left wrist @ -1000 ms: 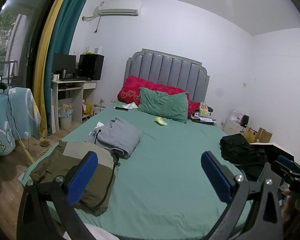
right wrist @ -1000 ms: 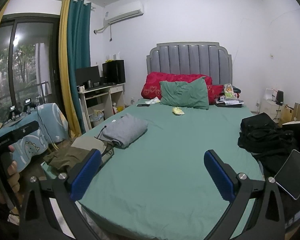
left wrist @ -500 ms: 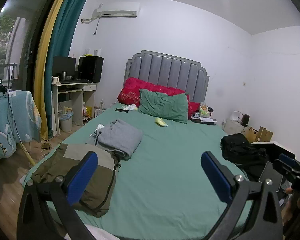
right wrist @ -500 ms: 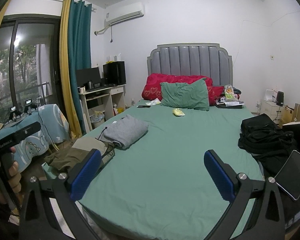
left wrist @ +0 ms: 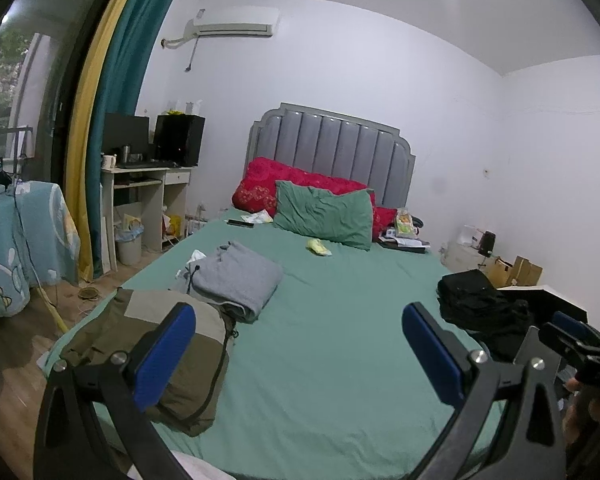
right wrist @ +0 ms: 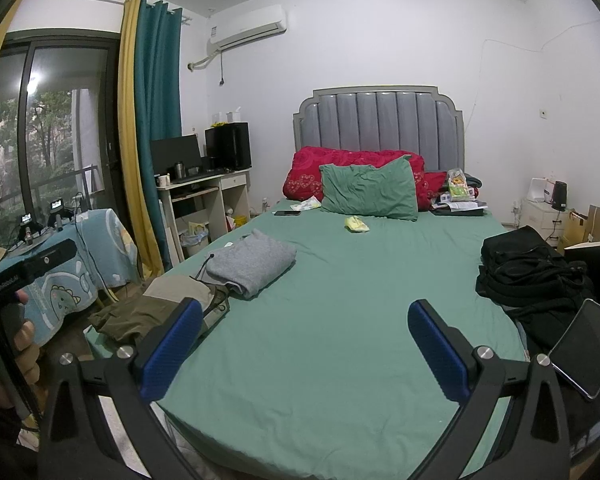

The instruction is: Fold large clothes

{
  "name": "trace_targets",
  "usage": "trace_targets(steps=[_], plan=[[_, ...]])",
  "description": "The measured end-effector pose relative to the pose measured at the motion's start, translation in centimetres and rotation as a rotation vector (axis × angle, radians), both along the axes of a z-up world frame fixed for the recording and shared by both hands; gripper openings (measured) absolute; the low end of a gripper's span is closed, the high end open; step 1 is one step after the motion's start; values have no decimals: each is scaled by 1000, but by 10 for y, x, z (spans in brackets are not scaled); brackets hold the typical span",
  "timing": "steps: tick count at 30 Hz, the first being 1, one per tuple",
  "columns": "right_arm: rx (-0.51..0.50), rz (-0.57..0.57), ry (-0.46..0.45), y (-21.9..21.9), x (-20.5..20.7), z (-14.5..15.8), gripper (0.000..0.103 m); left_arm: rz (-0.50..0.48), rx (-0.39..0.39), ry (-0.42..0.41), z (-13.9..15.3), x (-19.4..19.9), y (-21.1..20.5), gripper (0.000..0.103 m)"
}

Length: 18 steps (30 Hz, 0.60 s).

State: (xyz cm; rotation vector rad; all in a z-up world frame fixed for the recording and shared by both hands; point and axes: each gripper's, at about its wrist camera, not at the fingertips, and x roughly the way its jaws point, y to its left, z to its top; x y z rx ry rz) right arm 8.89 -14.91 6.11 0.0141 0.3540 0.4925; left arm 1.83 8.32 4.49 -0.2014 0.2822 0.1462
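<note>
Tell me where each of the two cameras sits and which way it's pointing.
Left wrist: on the left hand-held gripper, jaws open, at the bed's foot facing the headboard; the other gripper shows at right.
Right wrist: on the right hand-held gripper, jaws open, facing the same way; a hand shows at left.
Shared: grey folded garment, olive jacket, black clothes pile, green pillow.

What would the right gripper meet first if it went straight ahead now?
Probably bare green sheet mid-bed: the open right gripper points between the grey folded garment and black clothes pile. Depth is unclear.
</note>
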Motion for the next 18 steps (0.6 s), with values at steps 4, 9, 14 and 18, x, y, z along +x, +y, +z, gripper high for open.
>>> trace_targets(steps=[4,9,14,18], plan=[[0,-2,1,1,-1,0,102,-9,-8,-2,1,0,1,103],[0,-2,2,1,-1,0,102,-14,-3,-6,2,-1,0,103],[0,-1,2,2,-2,0,102,-12,-7,-15,2,-2,0,103],[0,-2,2,2,-2,-1,102,-9,-6,-19,3,-4,1,103]])
